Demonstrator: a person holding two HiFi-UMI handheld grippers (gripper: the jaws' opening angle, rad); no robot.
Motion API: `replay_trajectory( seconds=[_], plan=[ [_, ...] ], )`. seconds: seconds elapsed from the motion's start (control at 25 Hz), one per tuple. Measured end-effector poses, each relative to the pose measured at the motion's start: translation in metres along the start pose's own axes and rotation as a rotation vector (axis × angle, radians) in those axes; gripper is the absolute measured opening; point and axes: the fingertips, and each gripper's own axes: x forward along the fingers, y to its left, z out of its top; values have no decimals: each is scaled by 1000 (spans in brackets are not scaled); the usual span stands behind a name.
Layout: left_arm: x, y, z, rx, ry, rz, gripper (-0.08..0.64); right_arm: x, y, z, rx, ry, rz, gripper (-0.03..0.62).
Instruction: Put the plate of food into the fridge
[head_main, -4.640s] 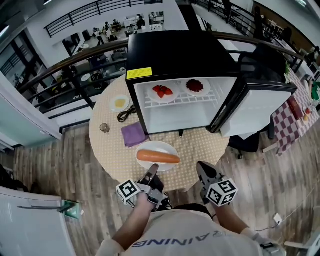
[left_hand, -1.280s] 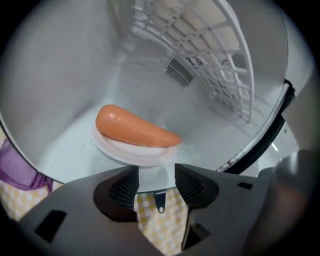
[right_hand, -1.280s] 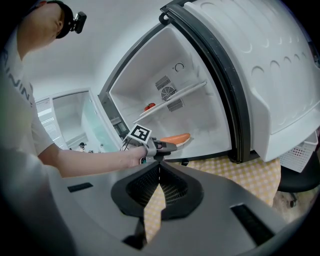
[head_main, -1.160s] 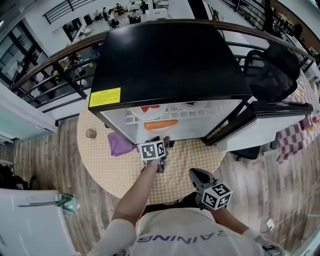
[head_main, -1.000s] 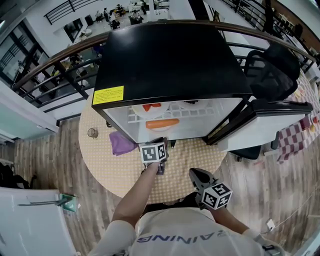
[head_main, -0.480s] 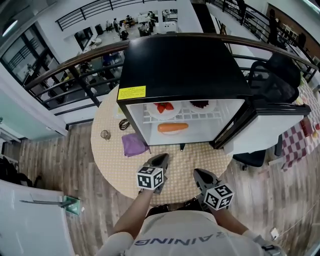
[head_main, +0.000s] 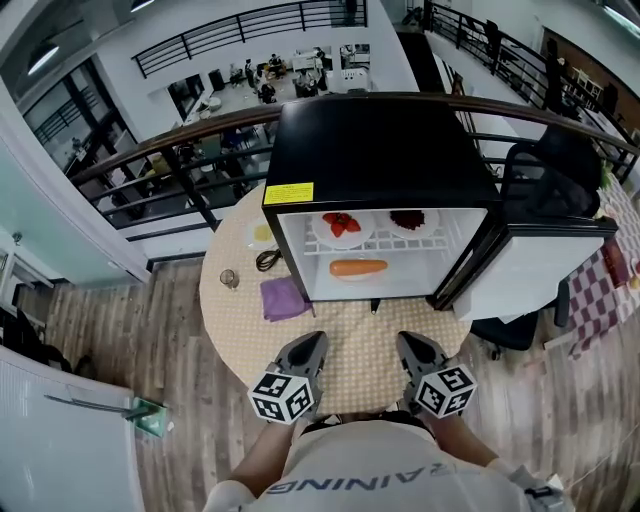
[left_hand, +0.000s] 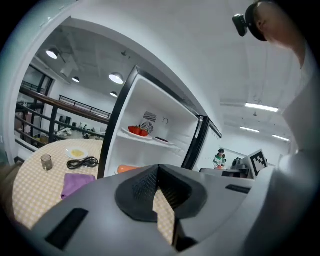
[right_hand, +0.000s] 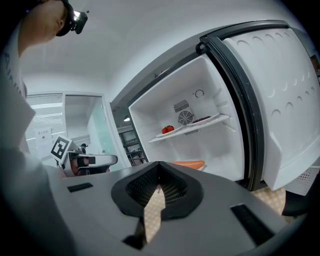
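Observation:
The white plate with a long orange piece of food (head_main: 358, 268) lies on the floor of the open black fridge (head_main: 380, 150), under the wire shelf. The same orange food (left_hand: 129, 169) shows past the left jaws, and the orange food (right_hand: 189, 164) shows inside the fridge in the right gripper view. My left gripper (head_main: 310, 342) is shut and holds nothing, low over the table's near edge, well short of the fridge. My right gripper (head_main: 408, 342) hangs beside it, also shut and empty. Both sets of jaws meet at their tips, left gripper (left_hand: 159, 167) and right gripper (right_hand: 159, 165).
The upper shelf carries a plate of strawberries (head_main: 340, 225) and a plate of dark food (head_main: 407, 219). The fridge door (head_main: 525, 270) stands open to the right. On the round table (head_main: 350, 350) lie a purple cloth (head_main: 284, 297), a black cable (head_main: 268, 260), a small plate (head_main: 258, 234) and a glass (head_main: 229, 278).
The left gripper let go of the plate inside the fridge, drew back toward the table's near edge and shut. The plate stays on the fridge floor. The right gripper barely moved.

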Motion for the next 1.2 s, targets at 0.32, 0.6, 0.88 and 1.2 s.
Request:
replay_trajectory(
  seconds=[0.32, 0.6, 0.88, 1.2],
  plan=[
    [-14, -7, 27, -4, -63, 16, 9, 4, 7, 26, -65, -28, 27, 23],
    [2, -14, 23, -23, -52, 2, 9, 1, 0, 31, -67, -31, 32, 23],
    [15, -15, 23, -33, -41, -11, 9, -1, -4, 27, -62, -15, 31, 23],
    [26, -17, 19, -39, -22, -26, 9, 2, -6, 24, -72, 4, 28, 23]
  ],
)
